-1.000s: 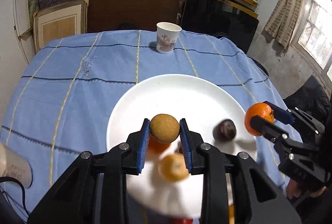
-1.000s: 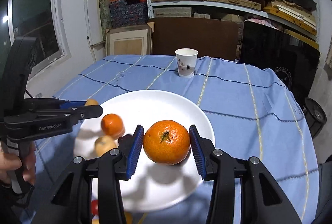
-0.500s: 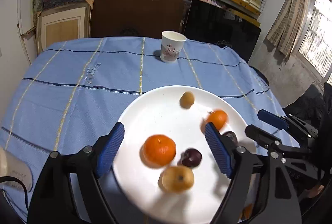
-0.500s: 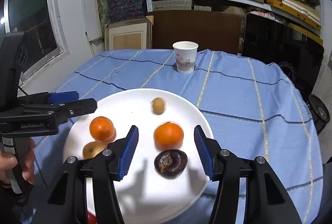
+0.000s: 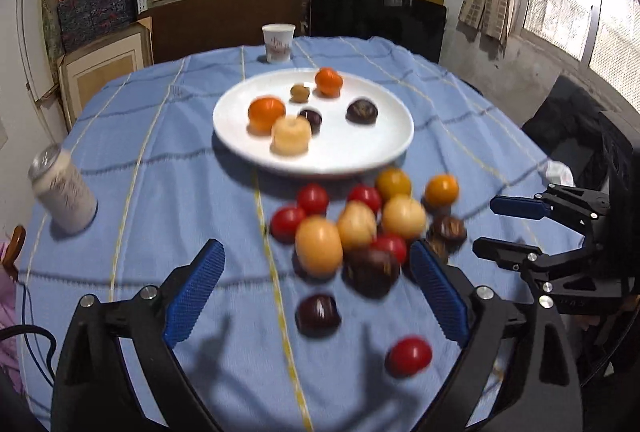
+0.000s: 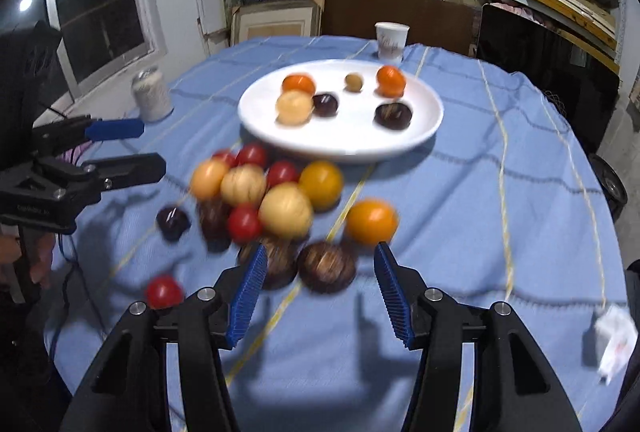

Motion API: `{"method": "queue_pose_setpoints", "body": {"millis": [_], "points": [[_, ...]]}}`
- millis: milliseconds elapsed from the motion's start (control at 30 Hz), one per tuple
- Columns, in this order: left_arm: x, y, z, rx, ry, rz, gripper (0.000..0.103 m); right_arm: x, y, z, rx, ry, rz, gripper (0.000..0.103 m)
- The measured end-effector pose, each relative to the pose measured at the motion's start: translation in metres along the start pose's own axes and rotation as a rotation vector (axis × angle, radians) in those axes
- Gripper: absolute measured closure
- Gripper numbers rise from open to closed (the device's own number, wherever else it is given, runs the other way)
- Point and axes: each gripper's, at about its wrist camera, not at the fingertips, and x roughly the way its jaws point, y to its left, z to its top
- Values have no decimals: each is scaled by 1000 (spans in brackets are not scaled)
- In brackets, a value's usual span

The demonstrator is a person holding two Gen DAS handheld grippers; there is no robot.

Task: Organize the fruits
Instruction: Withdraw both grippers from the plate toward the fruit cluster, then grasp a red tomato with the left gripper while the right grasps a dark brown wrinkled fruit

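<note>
A white plate [image 5: 360,152] [image 6: 420,136] on the blue cloth holds several fruits: two oranges, a pale yellow one, a small brown one and two dark ones. A loose pile of red, yellow, orange and dark fruits [image 5: 360,224] [image 6: 276,200] lies on the cloth in front of the plate. My left gripper [image 5: 316,292] is open and empty, low over the near side of the pile. My right gripper [image 6: 320,292] is open and empty just behind two dark fruits [image 6: 326,266]. Each gripper also shows in the other's view: the right gripper [image 5: 508,228], the left gripper [image 6: 128,148].
A paper cup [image 5: 278,42] [image 6: 391,40] stands behind the plate. A white can [image 5: 64,192] [image 6: 152,94] stands at the left of the table. A crumpled white scrap [image 6: 616,344] lies near the right edge. Shelves, boxes and a dark screen stand behind.
Both grippers let go of their fruits onto the plate, opened, and pulled back toward me. The pile of loose fruit in front of the plate has come into view.
</note>
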Motion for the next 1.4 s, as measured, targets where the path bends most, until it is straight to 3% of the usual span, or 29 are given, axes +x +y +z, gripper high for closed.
{"method": "queue_pose_setpoints", "body": {"millis": [133,367,467,533,633,733,933,1100,1200,1400], "points": [[0,-17,-31,36,39,-22,11,-5,3,-18,36,-25,14,47],[14,-50,-54,164,85,41,15,-1,-8,-31,114,-22,18,47],[14,-53,-54,172,92,43,28,-4,-10,-33,127,-37,26,47],[18,-54,-55,173,117,10,50,-3,-13,-34,140,-34,32,47],[22,-59,-59,191,151,-19,67,-3,-16,-35,156,-30,39,47],[19,-57,-60,176,139,-38,73,-3,-16,-35,158,-32,44,47],[6,-33,-60,42,55,-106,74,1,-16,-34,154,-14,35,47],[-3,-6,-62,-105,-11,-127,74,13,-19,-20,174,42,-23,47],[-4,-8,-62,-95,-16,-122,74,20,-28,-9,209,44,-69,48],[-2,-10,-60,-81,-7,-125,74,44,-24,3,203,61,-42,53]]}}
